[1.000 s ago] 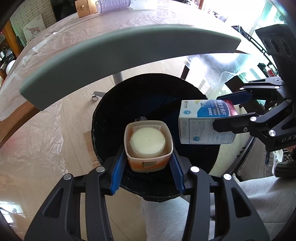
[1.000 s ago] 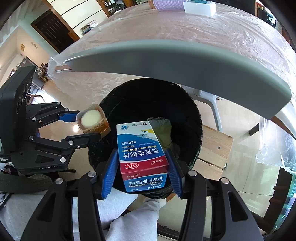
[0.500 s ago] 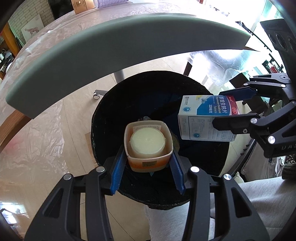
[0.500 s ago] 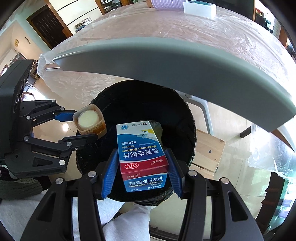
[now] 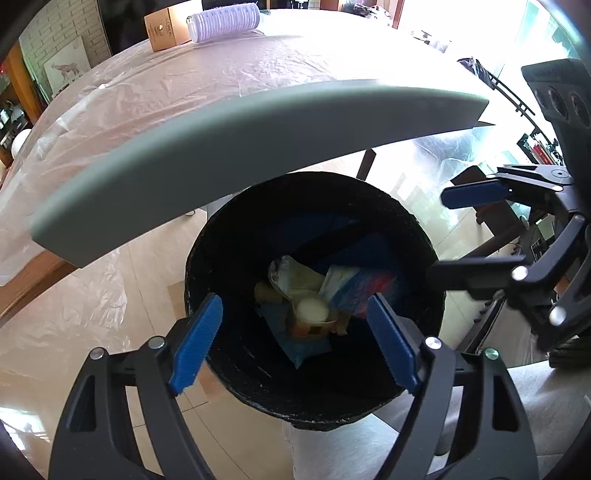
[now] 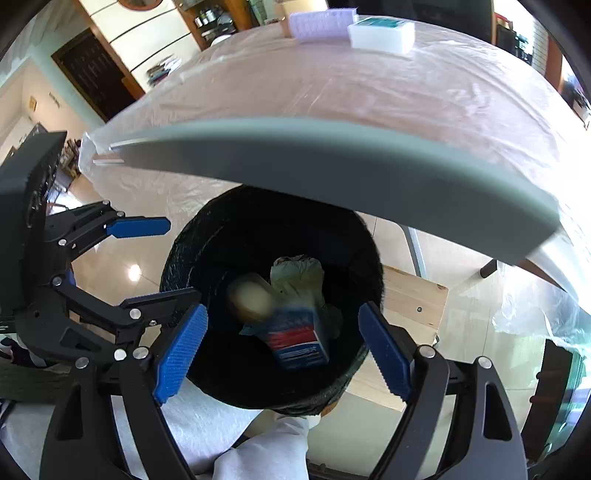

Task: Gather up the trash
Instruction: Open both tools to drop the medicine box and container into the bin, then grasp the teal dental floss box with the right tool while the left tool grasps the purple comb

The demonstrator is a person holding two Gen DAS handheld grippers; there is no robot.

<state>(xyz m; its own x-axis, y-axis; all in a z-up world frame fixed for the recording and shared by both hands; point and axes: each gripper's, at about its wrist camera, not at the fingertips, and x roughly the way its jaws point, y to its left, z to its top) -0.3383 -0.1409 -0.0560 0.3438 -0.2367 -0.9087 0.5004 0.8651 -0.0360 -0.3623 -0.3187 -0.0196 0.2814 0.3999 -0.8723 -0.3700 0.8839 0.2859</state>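
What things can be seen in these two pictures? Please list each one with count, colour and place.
trash bin: 1, black, on floor under table edge
tub: 1, cream lid, inside bin
medicine box: 1, blue, red and white, inside bin
table: 1, plastic-covered, above bin
cardboard box: 1, brown, far on table
white box: 1, teal top, far on table
left tool: black, blue pads, opening, nothing between
right tool: same, opening, nothing between

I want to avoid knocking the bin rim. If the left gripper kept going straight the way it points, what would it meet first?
Probably the trash in the black bin: the left gripper, jaws opening and empty, points into its mouth at the yellow-lidded tub. Depth is unclear.
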